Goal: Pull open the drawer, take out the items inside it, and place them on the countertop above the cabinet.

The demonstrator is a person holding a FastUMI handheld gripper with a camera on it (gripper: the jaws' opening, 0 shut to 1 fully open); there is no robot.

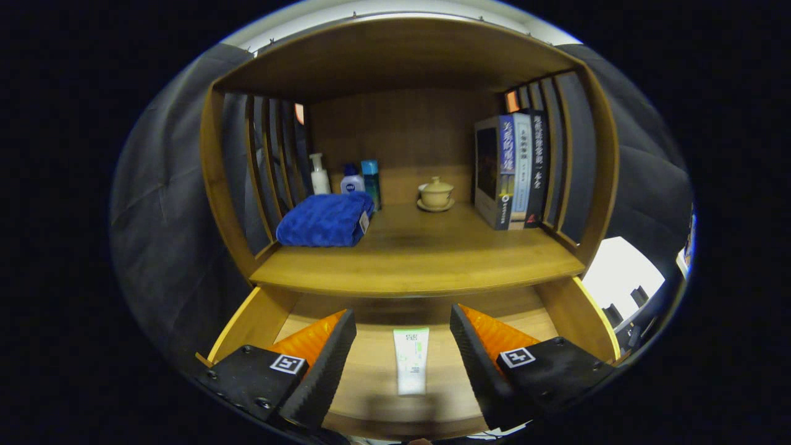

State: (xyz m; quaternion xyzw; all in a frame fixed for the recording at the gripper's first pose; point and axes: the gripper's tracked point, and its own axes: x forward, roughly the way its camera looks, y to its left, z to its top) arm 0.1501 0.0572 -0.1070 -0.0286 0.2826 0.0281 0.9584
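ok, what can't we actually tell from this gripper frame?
- Open drawer: the countertop hides its back and the fingers cover the side corners, so further items cannot be ruled out.
- Tube: lies between the open gripper fingers; near end blurred, and whether the fingers reach it is unclear.
- Bottles: the blue towel hides their bases.
- Books: how many stand there is unclear.

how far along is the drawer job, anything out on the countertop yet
Done: the drawer is pulled open. In hand: the gripper hovers over it, fingers open and empty, with a white-and-green tube lying between them on the drawer floor. Left: grasp the tube, lift it out and set it on the countertop above.
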